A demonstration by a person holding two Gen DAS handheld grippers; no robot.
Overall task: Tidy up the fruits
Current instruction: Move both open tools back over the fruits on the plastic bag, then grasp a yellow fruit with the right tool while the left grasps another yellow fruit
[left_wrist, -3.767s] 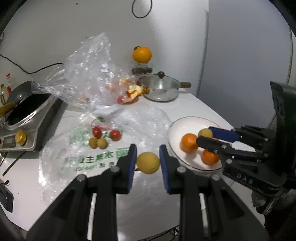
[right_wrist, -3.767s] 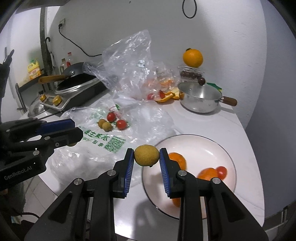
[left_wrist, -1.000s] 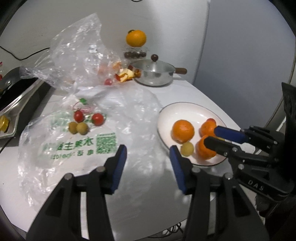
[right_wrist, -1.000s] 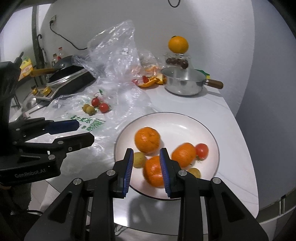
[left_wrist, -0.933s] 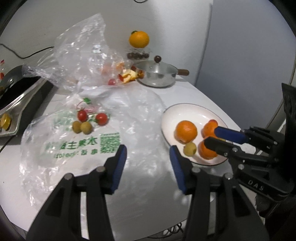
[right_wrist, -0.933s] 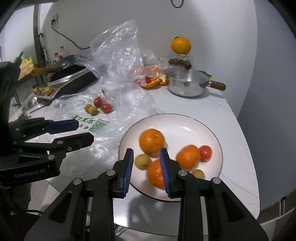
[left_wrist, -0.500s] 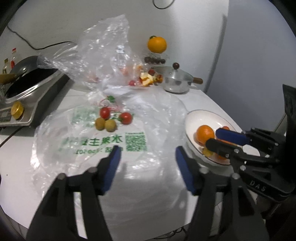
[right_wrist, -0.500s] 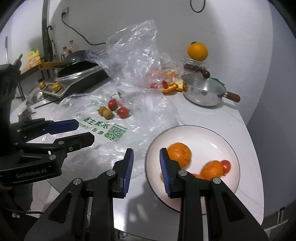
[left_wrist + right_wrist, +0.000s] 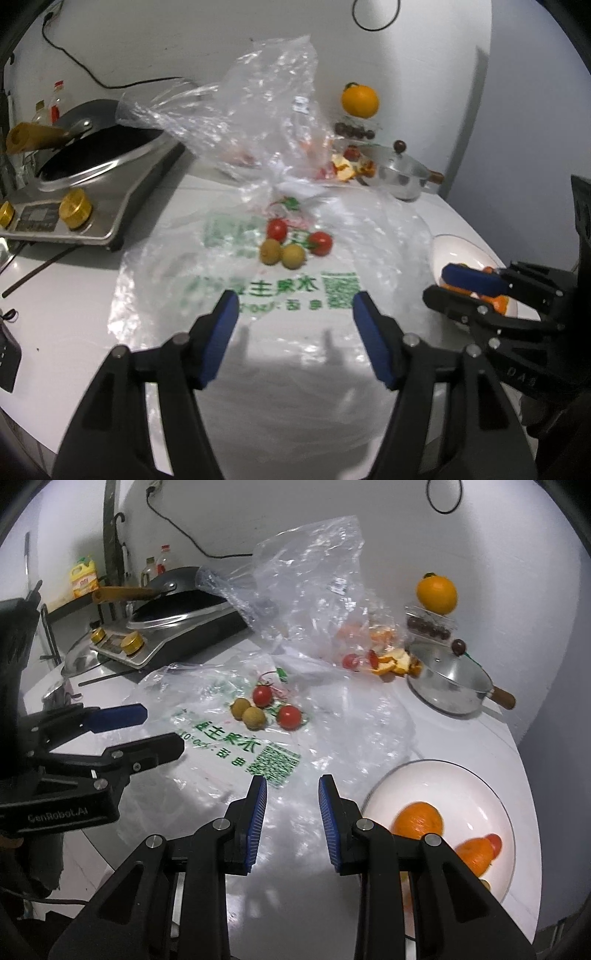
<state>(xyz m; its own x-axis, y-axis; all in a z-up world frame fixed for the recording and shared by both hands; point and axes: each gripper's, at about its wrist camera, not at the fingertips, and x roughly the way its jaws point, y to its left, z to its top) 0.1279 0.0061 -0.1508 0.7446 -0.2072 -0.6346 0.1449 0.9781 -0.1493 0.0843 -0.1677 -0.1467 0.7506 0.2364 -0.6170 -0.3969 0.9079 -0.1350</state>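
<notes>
both tongs have swung away from the plate (image 9: pixel 476 775) to the printed bag (image 9: pixel 280 291). left tongs (image 9: pixel 291 314) just opened wide, empty; right tongs (image 9: pixel 291 797) nearly closed, empty. cherry tomatoes (image 9: pixel 319 243) and small yellow fruits (image 9: pixel 293 256) on the bag come next.

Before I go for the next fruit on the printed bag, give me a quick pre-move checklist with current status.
1. Left tool open and empty: ok; its jaws have just been opening.
2. Right tool empty: ok, narrow gap, nothing between the pads.
3. Fruit left on printed plastic bag: ok, two cherry tomatoes and two small yellow-brown fruits.
4. Free room on white plate: ok.
5. Bag lying flat: not ok, wrinkled.
</notes>
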